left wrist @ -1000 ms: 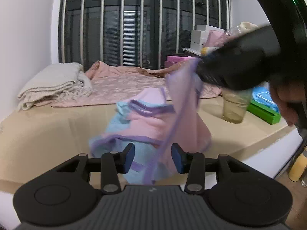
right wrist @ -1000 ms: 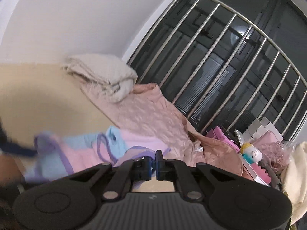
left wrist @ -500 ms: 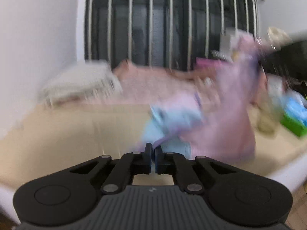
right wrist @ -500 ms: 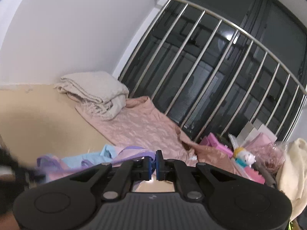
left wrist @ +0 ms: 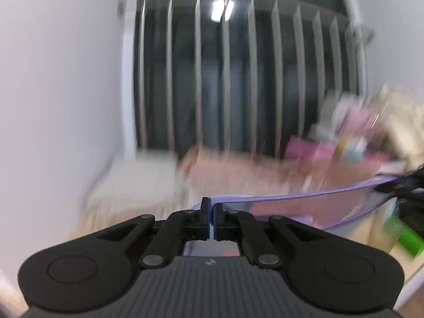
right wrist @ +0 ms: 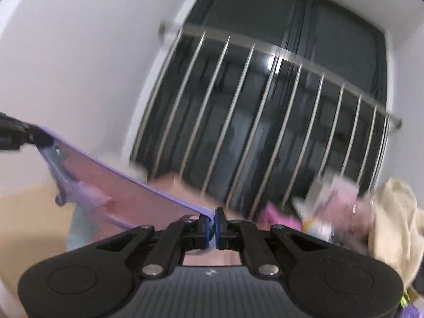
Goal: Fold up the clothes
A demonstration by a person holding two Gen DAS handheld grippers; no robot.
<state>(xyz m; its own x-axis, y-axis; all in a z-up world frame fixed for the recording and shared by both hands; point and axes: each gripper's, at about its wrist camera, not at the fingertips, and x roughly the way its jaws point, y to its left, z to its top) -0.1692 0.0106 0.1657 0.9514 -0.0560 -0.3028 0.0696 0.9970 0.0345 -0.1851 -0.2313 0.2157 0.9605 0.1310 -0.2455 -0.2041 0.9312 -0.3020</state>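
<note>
Your left hand-held gripper (left wrist: 211, 208) and right hand-held gripper (right wrist: 212, 218) each pinch the purple-trimmed pink garment (right wrist: 111, 185), stretched taut between them.

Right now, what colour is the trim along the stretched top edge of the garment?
Purple trim on pink fabric, clearest in the right wrist view.

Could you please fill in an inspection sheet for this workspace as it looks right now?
Surface: beige top, blurred.
Job's things: pink garment with purple trim, stretched taut in the air between both tongs.
Clutter: folded cream blanket, pink quilt, boxes and toys, green box.
Grippers: left tongs and right tongs each shut on the trim.
Cables: nothing seen.
Surroundings: white wall, barred dark window.
</note>
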